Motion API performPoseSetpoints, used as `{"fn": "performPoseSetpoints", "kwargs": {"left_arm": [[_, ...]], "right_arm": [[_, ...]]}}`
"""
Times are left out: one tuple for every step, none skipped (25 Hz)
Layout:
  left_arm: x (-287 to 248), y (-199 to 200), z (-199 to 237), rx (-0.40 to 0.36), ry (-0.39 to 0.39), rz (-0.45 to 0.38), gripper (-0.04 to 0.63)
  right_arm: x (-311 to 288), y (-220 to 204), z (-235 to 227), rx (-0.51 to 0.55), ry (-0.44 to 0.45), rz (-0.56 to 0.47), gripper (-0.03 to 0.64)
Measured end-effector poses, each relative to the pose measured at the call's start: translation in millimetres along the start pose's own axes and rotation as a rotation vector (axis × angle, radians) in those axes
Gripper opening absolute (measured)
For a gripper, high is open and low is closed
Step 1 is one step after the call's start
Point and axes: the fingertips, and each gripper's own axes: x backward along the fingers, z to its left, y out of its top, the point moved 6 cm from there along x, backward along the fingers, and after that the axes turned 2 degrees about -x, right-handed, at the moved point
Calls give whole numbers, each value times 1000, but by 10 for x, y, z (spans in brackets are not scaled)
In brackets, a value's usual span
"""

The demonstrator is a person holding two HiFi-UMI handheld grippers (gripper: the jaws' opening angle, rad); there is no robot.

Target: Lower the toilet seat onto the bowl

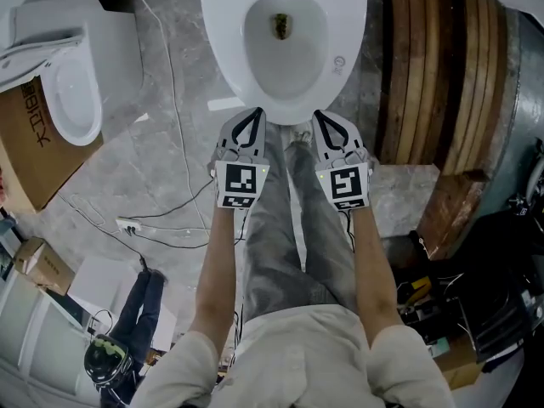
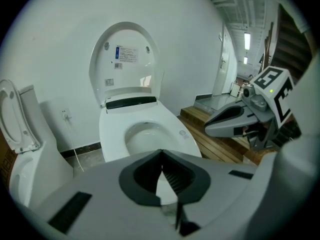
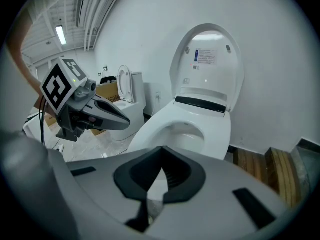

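Left gripper (image 1: 247, 127) and right gripper (image 1: 334, 131), fingers closed and empty, hovered at bowl (image 1: 287, 109) front. Toilet seat (image 2: 100, 59) stood raised at 12 o'clock. Approach step; next: reach seat rim, swing down gently.

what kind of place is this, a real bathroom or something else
Likely a workshop or showroom rather than a lived-in bathroom: one toilet stands near a second toilet by a cardboard box, and loose cables trail over the stone floor.
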Motion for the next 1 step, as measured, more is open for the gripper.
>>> {"fn": "performPoseSetpoints", "kwargs": {"left_arm": [[-8,8,10,3,0,-3,14]], "right_arm": [[-10,1,-2,0,-1,1,6]]}}
